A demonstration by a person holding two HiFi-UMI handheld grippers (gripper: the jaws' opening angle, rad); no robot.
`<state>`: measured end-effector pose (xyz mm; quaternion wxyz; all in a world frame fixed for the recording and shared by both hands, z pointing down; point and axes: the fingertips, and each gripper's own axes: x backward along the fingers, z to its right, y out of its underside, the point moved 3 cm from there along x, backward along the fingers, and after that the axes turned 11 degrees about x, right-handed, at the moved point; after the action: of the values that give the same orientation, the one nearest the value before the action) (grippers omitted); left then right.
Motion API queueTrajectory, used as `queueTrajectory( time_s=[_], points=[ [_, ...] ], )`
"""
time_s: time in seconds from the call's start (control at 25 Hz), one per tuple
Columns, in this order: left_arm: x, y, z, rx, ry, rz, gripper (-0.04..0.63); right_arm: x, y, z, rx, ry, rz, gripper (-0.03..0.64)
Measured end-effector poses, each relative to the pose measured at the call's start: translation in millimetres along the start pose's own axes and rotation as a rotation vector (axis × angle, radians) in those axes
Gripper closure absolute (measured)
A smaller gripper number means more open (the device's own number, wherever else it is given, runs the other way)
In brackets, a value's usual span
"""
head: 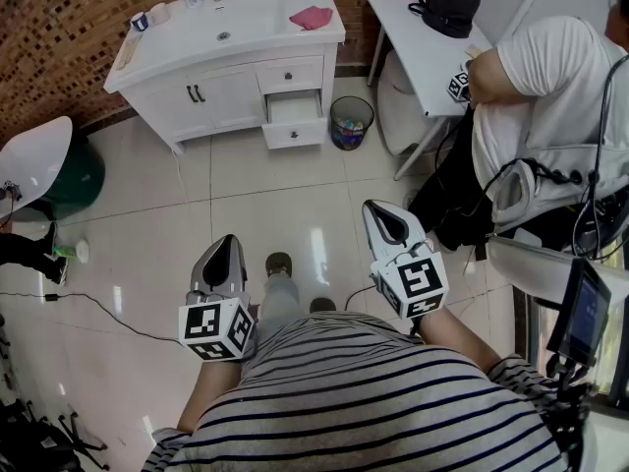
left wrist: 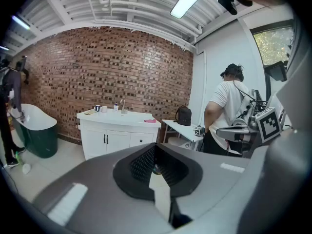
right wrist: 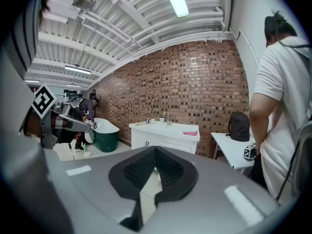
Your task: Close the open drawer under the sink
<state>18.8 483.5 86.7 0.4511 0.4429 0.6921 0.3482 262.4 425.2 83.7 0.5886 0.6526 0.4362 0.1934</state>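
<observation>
Task not started, approach phase by my read. Open drawer (head: 293, 106) is upper centre of the head view, the middle one in the right-hand stack of the white cabinet (head: 221, 98) under the sink (head: 224, 29). It is pulled out toward the camera with its white inside showing; the drawers above and below it sit flush.

Left gripper (left wrist: 155, 146): jaws pressed together at the tips, nothing between them, only floor seen through the slit lower down. Right gripper (right wrist: 155, 149): same, tips together and empty. In the head view both sit low in the frame, either side of the person's striped shirt, pointing forward toward the cabinet and well apart from it, with bare tile floor (head: 256, 205) between.

Why closed: probably because a shut drawer needs a push, not a grip, and closed jaws give one blunt tip to press on the drawer front. Both are held at waist level, likely just carried while walking up.

The drawer lies more in line with the right gripper, so that one looks the likelier pusher. That is a guess.

Clutter: a trash bin (head: 351, 123) stands on the floor just right of the cabinet, near the drawer, and a pink cloth (head: 312, 17) lies on the counter right of the sink. Another person in a white shirt (head: 550, 87) stands at a table (head: 418, 47) at the right edge, clear of the path.
</observation>
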Motion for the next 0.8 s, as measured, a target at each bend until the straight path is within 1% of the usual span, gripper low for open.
queueTrajectory(
  time_s=[0.24, 0.44, 0.6, 0.8],
  points=[
    [-25, 1, -5, -0.003, 0.032, 0.012, 0.583, -19, 4, 2, 0.022, 0.006, 0.012, 0.615],
    [-74, -9, -21, 0.000, 0.066, 0.018, 0.583, -60, 5, 17, 0.039, 0.034, 0.007, 0.615],
    [-124, -32, -50, 0.000, 0.085, -0.004, 0.583, -114, -5, 33, 0.037, 0.058, -0.006, 0.615],
    [-207, -77, -101, -0.010, 0.089, -0.035, 0.583, -210, -19, 58, 0.015, 0.089, -0.023, 0.615]
  ],
)
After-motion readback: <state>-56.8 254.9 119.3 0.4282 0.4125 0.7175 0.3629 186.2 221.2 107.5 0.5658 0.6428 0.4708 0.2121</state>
